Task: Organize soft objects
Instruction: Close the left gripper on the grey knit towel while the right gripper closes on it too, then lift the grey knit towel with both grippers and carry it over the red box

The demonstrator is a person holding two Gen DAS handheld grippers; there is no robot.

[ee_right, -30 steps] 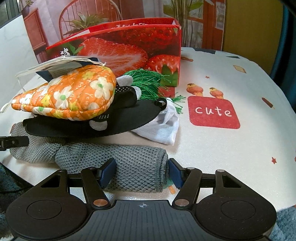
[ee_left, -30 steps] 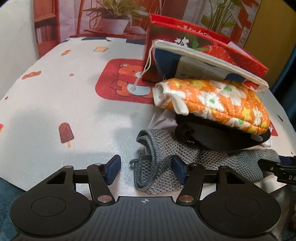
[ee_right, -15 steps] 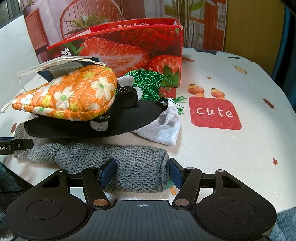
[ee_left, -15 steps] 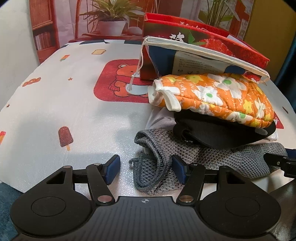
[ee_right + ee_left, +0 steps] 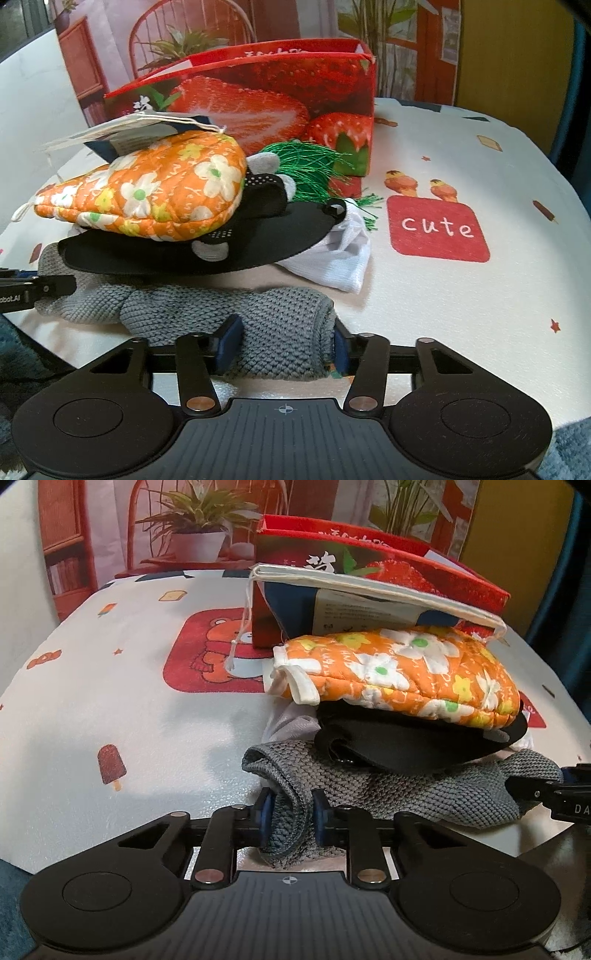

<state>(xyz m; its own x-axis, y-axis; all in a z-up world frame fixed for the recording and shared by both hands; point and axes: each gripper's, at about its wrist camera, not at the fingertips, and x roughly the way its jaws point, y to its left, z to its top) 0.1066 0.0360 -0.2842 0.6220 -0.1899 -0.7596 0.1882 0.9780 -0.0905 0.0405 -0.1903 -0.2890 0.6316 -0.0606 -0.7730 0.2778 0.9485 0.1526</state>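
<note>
At table's near edge, both tongs [image 5: 290, 812] [image 5: 282, 345] pinch grey cloth [image 5: 424, 794].

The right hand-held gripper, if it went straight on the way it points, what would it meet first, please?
The right hand-held gripper is already shut on the grey knitted cloth. Beyond that, probably bare tablecloth, then perhaps the white fabric; depth is unclear.

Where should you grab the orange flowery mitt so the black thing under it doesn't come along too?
Probably by the white-edged cuff of the orange mitt, which sticks out past the black piece with open space beneath. Come in from that cuff side, level with the table, and pinch the thin edge. Its padded middle looks too thick and lies right on the black piece.
</note>
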